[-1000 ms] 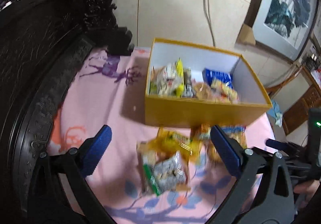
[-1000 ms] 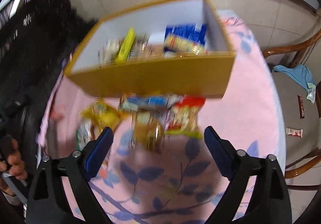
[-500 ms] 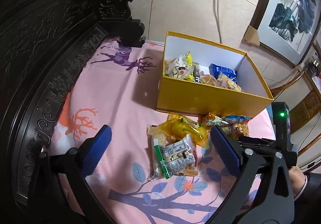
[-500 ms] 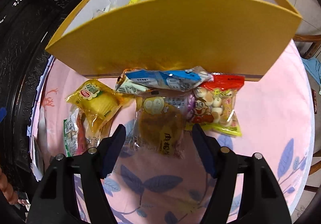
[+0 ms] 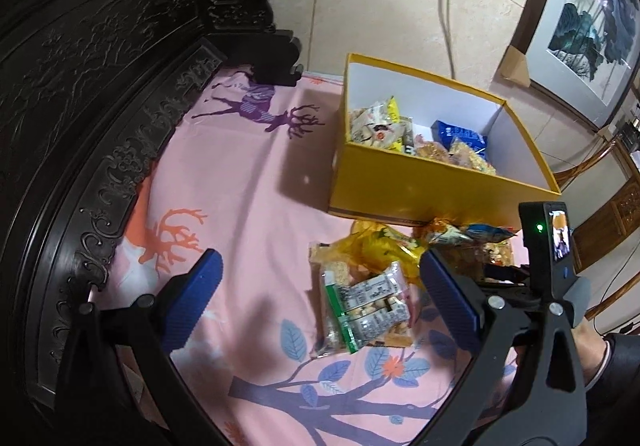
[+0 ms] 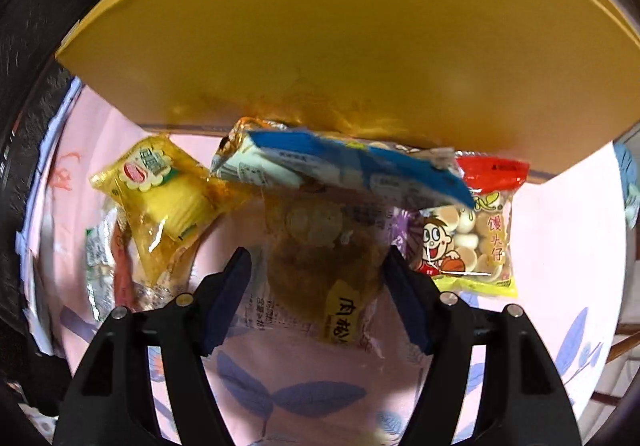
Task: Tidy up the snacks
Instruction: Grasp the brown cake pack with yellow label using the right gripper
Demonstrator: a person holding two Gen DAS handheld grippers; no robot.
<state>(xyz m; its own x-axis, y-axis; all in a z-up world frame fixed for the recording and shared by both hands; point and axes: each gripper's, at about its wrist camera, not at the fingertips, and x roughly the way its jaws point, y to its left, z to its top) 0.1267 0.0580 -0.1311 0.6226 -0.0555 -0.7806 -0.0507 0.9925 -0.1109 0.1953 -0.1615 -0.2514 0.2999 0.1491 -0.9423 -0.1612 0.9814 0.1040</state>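
Observation:
A yellow box (image 5: 420, 186) with white inner walls holds several snack packets (image 5: 380, 122). More packets lie on the cloth in front of it. My right gripper (image 6: 318, 258) points down at them. Its jaws are closing with a brown cake packet (image 6: 320, 254) between them, the pads at the wrapper's edges and not visibly pressing. Around it lie a yellow packet (image 6: 168, 198), a blue-and-white packet (image 6: 340, 166) and a red-topped biscuit bag (image 6: 468, 238). My left gripper (image 5: 320, 266) hangs wide open above a green-and-white packet (image 5: 364, 310), holding nothing.
The pink cloth (image 5: 240, 186) with deer and branch prints covers the surface. Dark carved wooden furniture (image 5: 80, 86) curves along the left. A wall socket with a cord (image 5: 444, 6), a framed painting (image 5: 592, 6) and a wooden chair (image 5: 600, 166) stand behind. A person's sleeve (image 5: 616, 358) shows at lower right.
My right gripper has come down close to the packets in front of the box, and its jaws have narrowed around the brown packet. The left gripper has shifted a little and stays open.

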